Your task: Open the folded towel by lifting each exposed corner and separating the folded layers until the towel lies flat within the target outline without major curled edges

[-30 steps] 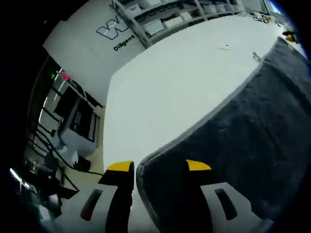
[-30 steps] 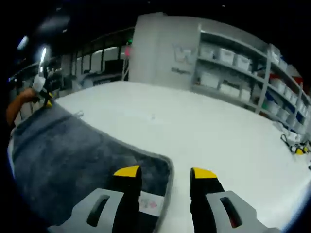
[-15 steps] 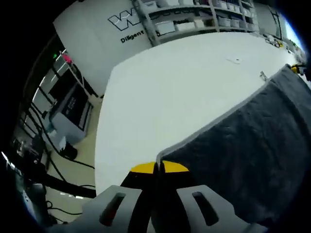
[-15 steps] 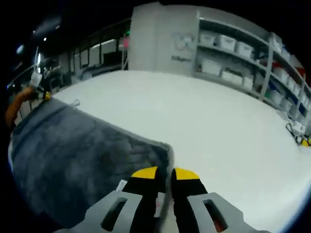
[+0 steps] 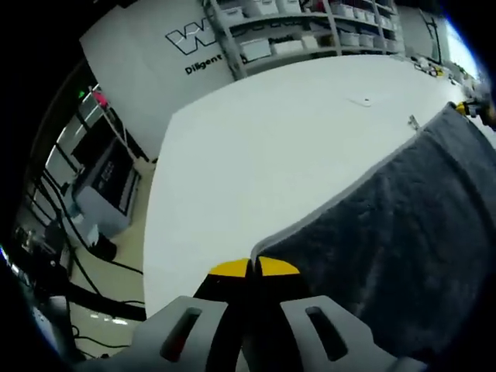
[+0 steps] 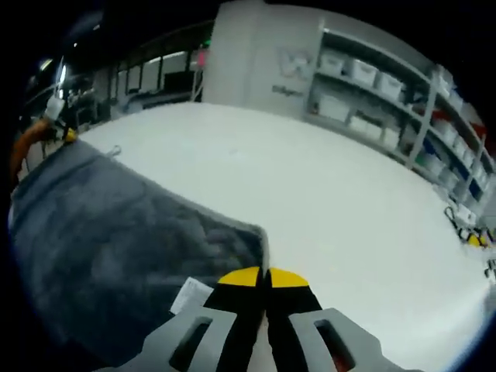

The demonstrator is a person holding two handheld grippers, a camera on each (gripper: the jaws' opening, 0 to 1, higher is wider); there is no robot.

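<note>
With my left gripper (image 5: 253, 267) and right gripper (image 6: 264, 277) each pinched on a corner of the grey towel (image 5: 403, 225), it hangs stretched just above the white table (image 5: 263, 147), so laying it flat is, I judge, still undone.

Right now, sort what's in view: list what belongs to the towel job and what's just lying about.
Job: grey towel, left gripper and right gripper each shut on a corner, white table.
Lying about: shelves of bins, small white object on the table.
</note>
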